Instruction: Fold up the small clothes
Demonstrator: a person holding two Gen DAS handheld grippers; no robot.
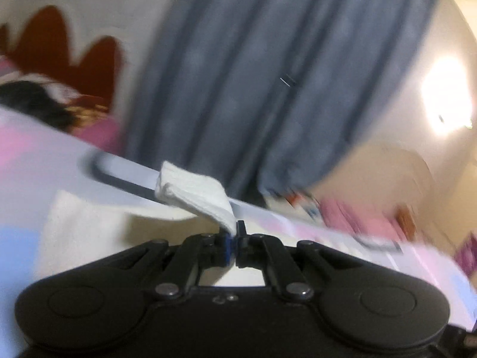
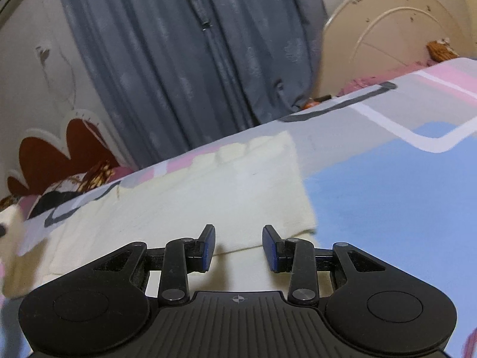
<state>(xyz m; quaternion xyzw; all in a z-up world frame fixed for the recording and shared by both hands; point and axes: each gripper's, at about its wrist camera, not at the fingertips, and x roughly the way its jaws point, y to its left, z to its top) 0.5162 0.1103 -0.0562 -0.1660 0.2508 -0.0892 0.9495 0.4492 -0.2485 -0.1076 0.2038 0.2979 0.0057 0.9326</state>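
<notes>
A small cream-white garment (image 2: 190,197) lies flat on the patterned bed sheet (image 2: 387,185). In the left wrist view my left gripper (image 1: 234,238) is shut on a white strap-like corner of the garment (image 1: 196,191) and holds it lifted above the rest of the cloth (image 1: 98,226). That view is motion-blurred. In the right wrist view my right gripper (image 2: 238,247) is open and empty, low over the near edge of the garment, with its fingers apart on either side of the hem.
The bed sheet (image 1: 417,268) has pink, blue and grey blocks. A grey curtain (image 2: 184,59) hangs behind the bed. A cream headboard (image 2: 393,29) stands at the right, pillows and a dark cloth pile (image 2: 71,185) at the left.
</notes>
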